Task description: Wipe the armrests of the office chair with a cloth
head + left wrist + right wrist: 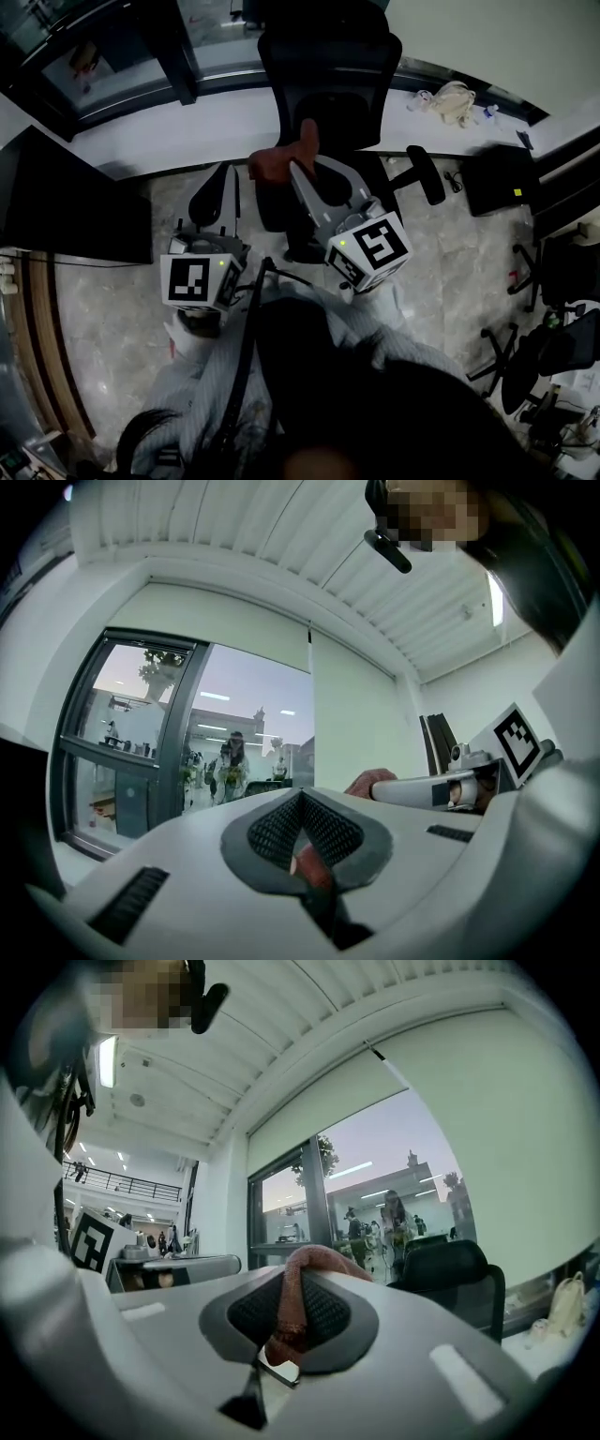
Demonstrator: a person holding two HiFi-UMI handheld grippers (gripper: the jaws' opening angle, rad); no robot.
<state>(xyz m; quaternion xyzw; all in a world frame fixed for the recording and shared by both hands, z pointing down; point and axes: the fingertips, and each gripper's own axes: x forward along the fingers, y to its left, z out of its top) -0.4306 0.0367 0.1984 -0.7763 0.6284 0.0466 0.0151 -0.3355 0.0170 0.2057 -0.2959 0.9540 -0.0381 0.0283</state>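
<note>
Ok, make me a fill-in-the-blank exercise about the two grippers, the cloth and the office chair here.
The right gripper has its jaws ___ on the reddish-brown terry cloth.
The high-backed office chair ahead of both grippers is ___ in colour.
In the head view, the beige bag lies on the white ledge to the chair's ___.
Missing words: shut, black, right.

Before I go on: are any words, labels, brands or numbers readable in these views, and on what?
No text can be read in any view.
left gripper's marker cube: black-and-white square pattern, no text.
right gripper's marker cube: the same.
cloth: no label visible.
</note>
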